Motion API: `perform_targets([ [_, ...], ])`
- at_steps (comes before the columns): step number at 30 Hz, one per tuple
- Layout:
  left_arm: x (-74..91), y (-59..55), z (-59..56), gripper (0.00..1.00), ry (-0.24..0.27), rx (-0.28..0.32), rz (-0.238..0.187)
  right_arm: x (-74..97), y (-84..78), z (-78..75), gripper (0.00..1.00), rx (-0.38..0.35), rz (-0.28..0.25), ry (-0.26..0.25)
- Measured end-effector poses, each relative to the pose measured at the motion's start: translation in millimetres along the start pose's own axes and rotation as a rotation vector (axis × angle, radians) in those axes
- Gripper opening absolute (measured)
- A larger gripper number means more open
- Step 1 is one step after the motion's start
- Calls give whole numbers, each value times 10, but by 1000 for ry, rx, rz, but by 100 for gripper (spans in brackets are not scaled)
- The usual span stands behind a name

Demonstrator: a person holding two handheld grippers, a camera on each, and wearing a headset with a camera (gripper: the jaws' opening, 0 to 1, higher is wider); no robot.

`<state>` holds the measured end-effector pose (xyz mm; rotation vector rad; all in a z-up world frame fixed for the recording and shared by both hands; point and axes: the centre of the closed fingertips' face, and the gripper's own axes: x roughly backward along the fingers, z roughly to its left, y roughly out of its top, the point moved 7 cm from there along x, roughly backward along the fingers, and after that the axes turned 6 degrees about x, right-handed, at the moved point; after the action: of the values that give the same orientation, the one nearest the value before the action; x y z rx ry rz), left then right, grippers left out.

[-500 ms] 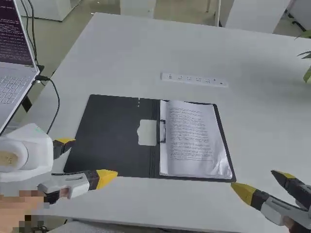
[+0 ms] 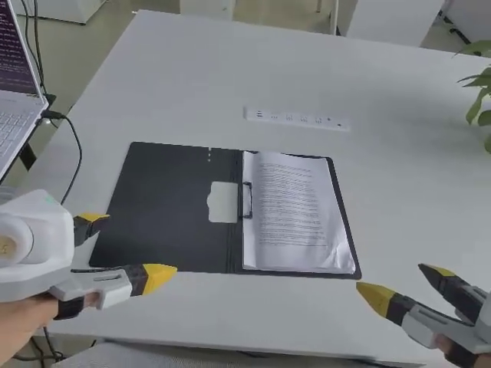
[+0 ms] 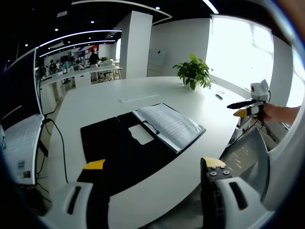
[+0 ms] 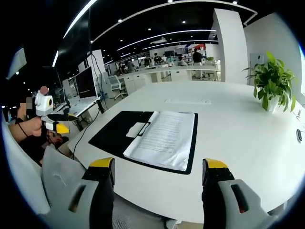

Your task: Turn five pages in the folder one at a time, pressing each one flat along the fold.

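One open folder [image 2: 169, 207], one page stack [image 2: 295, 211]; left tool [image 2: 130, 245], right tool [image 2: 400, 280], both spread, empty.

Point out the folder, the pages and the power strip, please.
folder [image 2: 165, 218], head view, bare left inside cover.
pages [image 2: 293, 211], head view, middle of the top sheet.
power strip [image 2: 297, 118], head view, middle of its top.

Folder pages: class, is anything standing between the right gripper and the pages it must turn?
Nothing visible does. The right gripper, jaws open, hangs off the near right corner of the folder, with bare table between it and the pages.
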<state>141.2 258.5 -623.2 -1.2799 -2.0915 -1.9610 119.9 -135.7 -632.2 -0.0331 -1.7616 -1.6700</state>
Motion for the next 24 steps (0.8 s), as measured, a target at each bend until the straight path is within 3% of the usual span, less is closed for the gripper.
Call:
perform_targets([
  [15, 42, -44, 4, 78, 10, 9, 3, -69, 43, 50, 74, 16, 0, 25],
  [24, 34, -113, -4, 79, 9, 12, 23, -63, -76, 73, 74, -2, 22, 22],
])
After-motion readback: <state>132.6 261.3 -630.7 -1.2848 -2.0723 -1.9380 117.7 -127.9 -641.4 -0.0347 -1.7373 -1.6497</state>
